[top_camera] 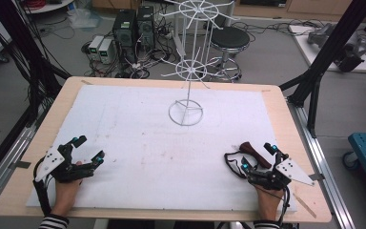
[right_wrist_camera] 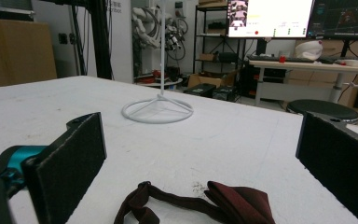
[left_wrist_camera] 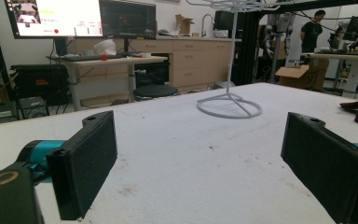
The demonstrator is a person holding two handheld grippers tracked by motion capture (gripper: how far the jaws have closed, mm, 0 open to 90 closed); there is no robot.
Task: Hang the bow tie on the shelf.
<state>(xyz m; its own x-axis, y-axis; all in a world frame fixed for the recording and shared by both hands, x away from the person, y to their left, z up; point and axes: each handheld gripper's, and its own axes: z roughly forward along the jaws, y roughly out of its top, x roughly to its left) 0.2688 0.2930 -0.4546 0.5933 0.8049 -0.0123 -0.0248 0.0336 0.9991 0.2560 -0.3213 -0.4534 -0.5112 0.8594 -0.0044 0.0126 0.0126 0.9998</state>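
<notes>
A dark red bow tie (top_camera: pixel 253 153) with a black strap lies on the white mat (top_camera: pixel 171 148) at the right, just in front of my right gripper (top_camera: pixel 259 158). In the right gripper view the bow tie (right_wrist_camera: pixel 233 203) lies low between the wide-apart jaws, untouched by either pad. A white wire rack stand (top_camera: pixel 186 112) rises from its ring base at the mat's far centre. My left gripper (top_camera: pixel 89 149) rests at the near left, open, nothing between its jaws. The stand's ring base (left_wrist_camera: pixel 229 106) lies ahead in the left gripper view.
The wooden table (top_camera: pixel 276 95) edges the mat on all sides. Beyond the far edge are a black stool (top_camera: pixel 228 40), computer boxes (top_camera: pixel 133 28) and cables on the floor. A person (left_wrist_camera: pixel 313 32) stands far off in the left gripper view.
</notes>
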